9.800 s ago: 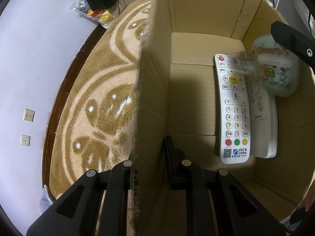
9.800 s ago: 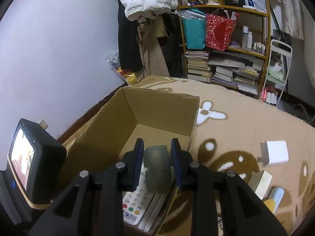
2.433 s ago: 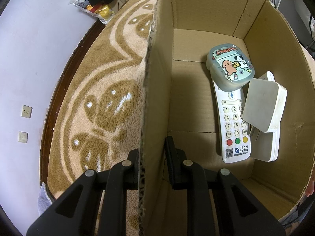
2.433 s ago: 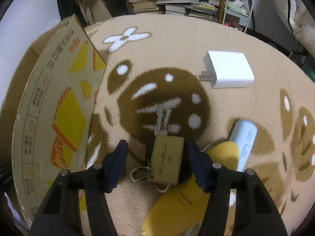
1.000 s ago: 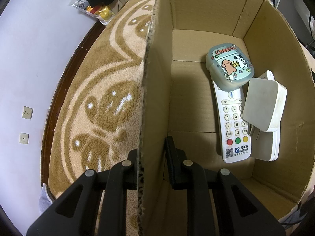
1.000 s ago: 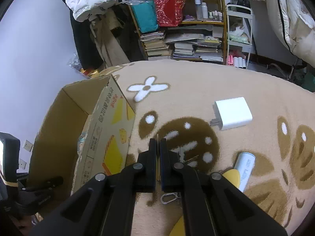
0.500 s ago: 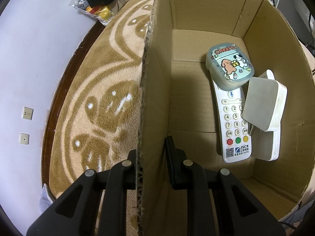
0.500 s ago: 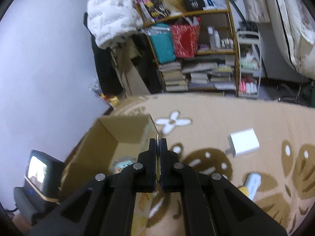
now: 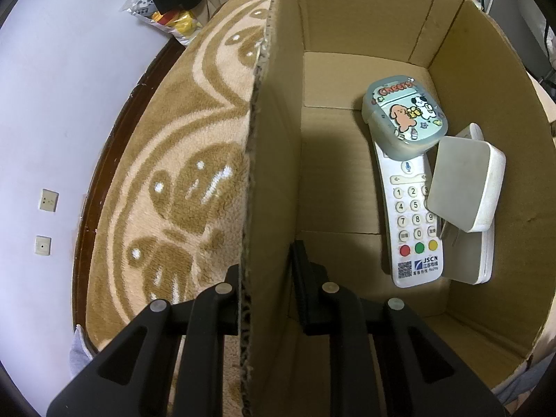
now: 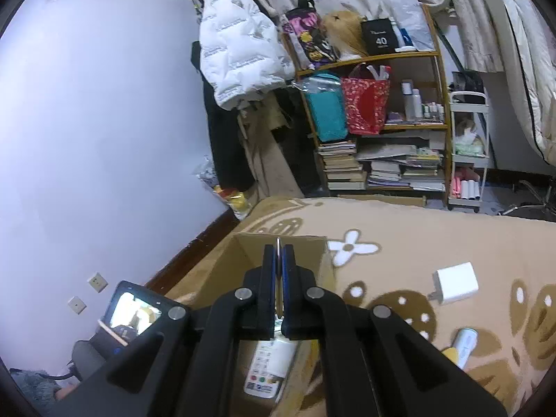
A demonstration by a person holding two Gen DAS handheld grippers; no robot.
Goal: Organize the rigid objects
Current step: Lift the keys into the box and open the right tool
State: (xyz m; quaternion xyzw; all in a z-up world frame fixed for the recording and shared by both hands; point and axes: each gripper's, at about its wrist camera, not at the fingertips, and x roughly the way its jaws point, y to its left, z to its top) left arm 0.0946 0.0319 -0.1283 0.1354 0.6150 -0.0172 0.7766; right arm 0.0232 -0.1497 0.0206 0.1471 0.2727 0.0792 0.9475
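Observation:
My left gripper [image 9: 267, 257] is shut on the near wall of the cardboard box [image 9: 267, 160], one finger outside, one inside. In the box lie a white remote [image 9: 411, 222], a green cartoon case [image 9: 403, 118] on its top end, and a white charger [image 9: 465, 184] over a second white remote [image 9: 476, 264]. My right gripper [image 10: 278, 260] is shut on a thin flat card [image 10: 278, 246] seen edge-on, held above the box [image 10: 312, 243]. The remote [image 10: 271, 368] shows below it.
On the tan patterned rug lie a white charger [image 10: 453, 283], a white tube [image 10: 465, 345] and a yellow object [image 10: 450, 352]. A bookshelf [image 10: 382, 121], a cart [image 10: 469, 153] and a hanging white jacket [image 10: 239, 48] stand at the far wall. The left gripper's screen [image 10: 133, 314] shows at the lower left.
My right gripper closed on the card with its keys on the rug, lifted it, and carried it left over the box. The left gripper and the box have stayed still.

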